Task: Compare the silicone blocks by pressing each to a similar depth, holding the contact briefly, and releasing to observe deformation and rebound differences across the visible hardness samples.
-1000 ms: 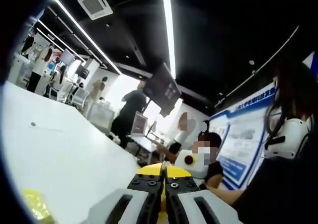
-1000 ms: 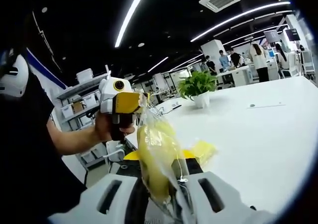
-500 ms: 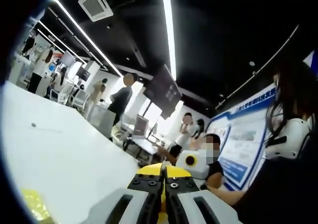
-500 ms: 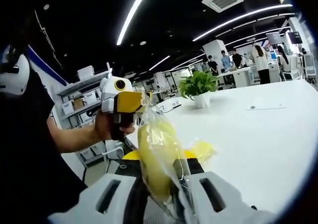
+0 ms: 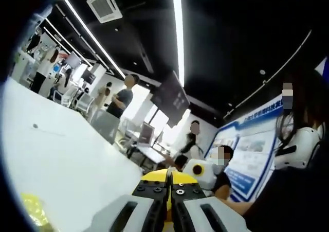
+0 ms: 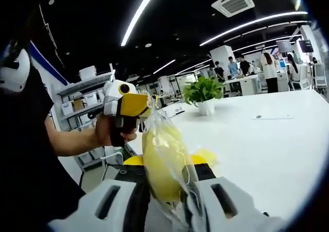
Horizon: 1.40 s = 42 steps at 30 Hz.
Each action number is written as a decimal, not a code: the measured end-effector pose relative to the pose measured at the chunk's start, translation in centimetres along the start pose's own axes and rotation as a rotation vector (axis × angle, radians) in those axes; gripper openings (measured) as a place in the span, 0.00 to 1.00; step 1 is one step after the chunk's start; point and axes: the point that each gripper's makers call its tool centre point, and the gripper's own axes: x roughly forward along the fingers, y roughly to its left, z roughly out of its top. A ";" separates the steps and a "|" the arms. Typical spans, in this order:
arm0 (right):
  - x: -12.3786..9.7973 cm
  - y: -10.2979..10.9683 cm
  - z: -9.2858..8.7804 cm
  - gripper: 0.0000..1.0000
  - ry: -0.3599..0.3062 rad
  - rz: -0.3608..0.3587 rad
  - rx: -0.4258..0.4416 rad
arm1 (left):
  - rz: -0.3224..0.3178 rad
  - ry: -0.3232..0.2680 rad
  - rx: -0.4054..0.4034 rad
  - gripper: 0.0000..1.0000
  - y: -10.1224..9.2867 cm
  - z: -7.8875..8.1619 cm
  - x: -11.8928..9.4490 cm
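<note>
Left gripper view: my left gripper [image 5: 169,201] points up across a white table [image 5: 67,160], its jaws pressed together with only a thin yellow sliver between them; what that sliver is I cannot tell. A crumpled yellow piece [image 5: 33,211] lies on the table at lower left. People stand among desks beyond.

Right gripper view: my right gripper [image 6: 172,201] clamps a clear plastic bag [image 6: 169,139] holding a yellow silicone block [image 6: 162,162], lifted above the table and blocking much of the middle. The left gripper, held in a hand [image 6: 110,131], pinches the bag's top edge. A potted plant [image 6: 204,95] stands on the table behind.
</note>
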 end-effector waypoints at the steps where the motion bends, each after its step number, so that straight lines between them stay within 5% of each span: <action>1: 0.0 -0.2 0.0 0.23 -0.001 -0.009 -0.008 | 0.001 -0.001 -0.002 0.00 0.1 0.0 0.0; 15: -1.8 -5.0 0.3 0.51 -0.066 -0.186 -0.046 | 0.054 -0.006 -0.043 0.00 2.9 -0.6 -0.5; 26: -3.9 -8.9 -3.1 0.54 0.058 -0.379 -0.165 | 0.090 -0.017 -0.081 0.00 5.6 -1.2 0.2; 34: -5.6 -12.0 -6.1 0.54 0.107 -0.495 -0.105 | 0.121 -0.019 -0.110 0.00 7.3 -1.8 0.6; 42: -7.0 -13.5 -7.7 0.57 0.182 -0.558 -0.137 | 0.144 -0.015 -0.156 0.00 9.0 -2.4 1.7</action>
